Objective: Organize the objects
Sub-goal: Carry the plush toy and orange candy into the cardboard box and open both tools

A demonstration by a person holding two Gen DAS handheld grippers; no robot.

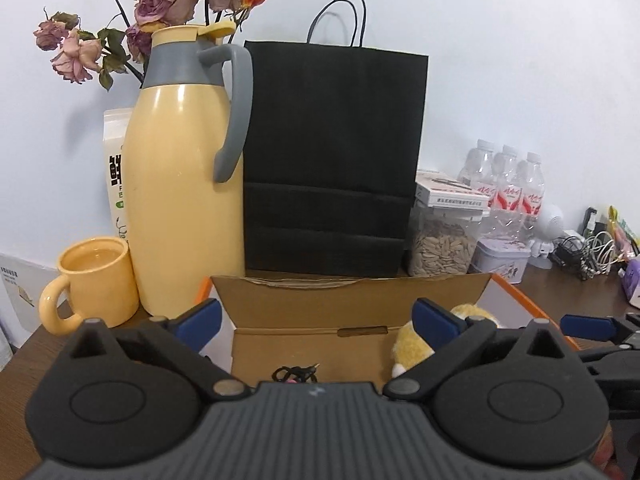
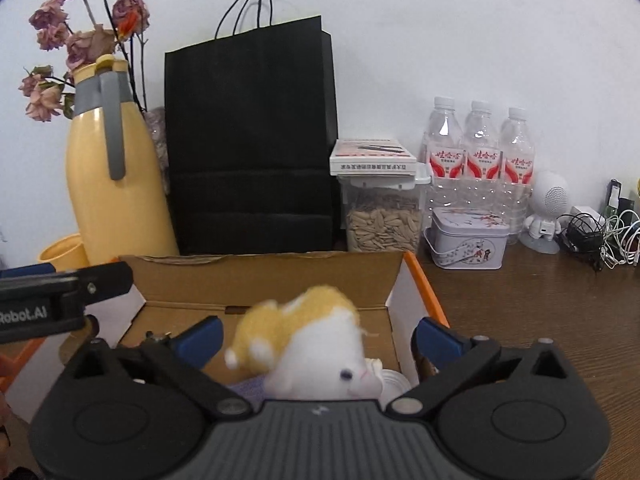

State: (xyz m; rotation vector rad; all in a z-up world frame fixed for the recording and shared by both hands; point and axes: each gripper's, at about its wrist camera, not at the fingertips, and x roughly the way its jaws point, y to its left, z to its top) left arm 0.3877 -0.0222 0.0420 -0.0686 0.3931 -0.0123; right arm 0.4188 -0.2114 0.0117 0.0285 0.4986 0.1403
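An open cardboard box (image 2: pixel 264 276) with orange outer sides stands on the brown table; it also shows in the left wrist view (image 1: pixel 320 300). A yellow and white plush hamster (image 2: pixel 308 340) lies blurred in the box between the wide-apart fingers of my right gripper (image 2: pixel 316 334), touching neither. In the left wrist view the hamster (image 1: pixel 412 344) shows at the box's right side. My left gripper (image 1: pixel 318 316) is open and empty above the box. A small black tangled item (image 1: pixel 294 374) lies on the box floor.
Behind the box stand a yellow thermos (image 1: pixel 180 184), a yellow mug (image 1: pixel 96 280), a black paper bag (image 1: pixel 332 160), a jar of seeds (image 2: pixel 382 224), a tin (image 2: pixel 468 240), three water bottles (image 2: pixel 480 152), a white speaker figure (image 2: pixel 546 212) and cables (image 2: pixel 604 236).
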